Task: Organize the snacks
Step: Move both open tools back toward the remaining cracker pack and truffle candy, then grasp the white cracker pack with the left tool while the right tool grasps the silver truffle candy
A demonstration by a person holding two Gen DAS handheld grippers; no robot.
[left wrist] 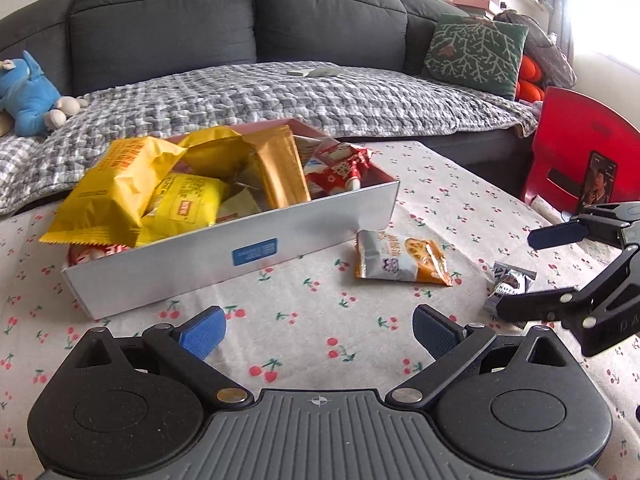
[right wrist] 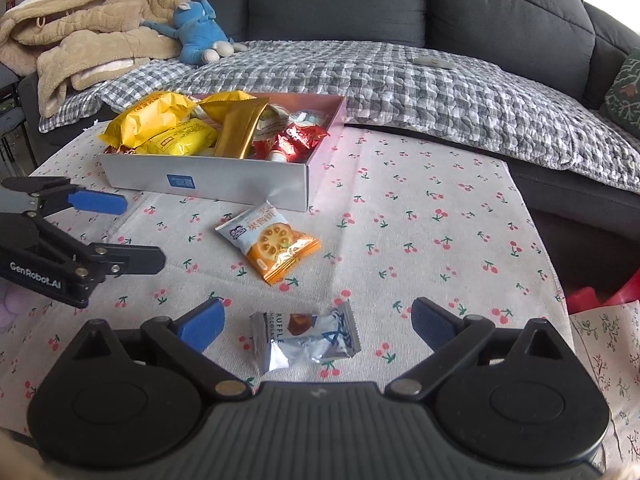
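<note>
Cherry-print tablecloth [right wrist: 420,208] in front of a grey sofa [right wrist: 340,4]; the snack box [right wrist: 240,184] is stuffed. Just beside the box lies an orange cracker packet [right wrist: 272,244], a silver chocolate wrapper [right wrist: 304,336] nearer. Left gripper [left wrist: 320,332] and right gripper [right wrist: 316,326] both spread wide, holding nothing.

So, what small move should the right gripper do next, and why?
Probably lower the right gripper and close it on the silver chocolate packet. Its jaws are open and the packet lies on the tablecloth right between them, outside the snack box. The orange biscuit packet lies farther away.
</note>
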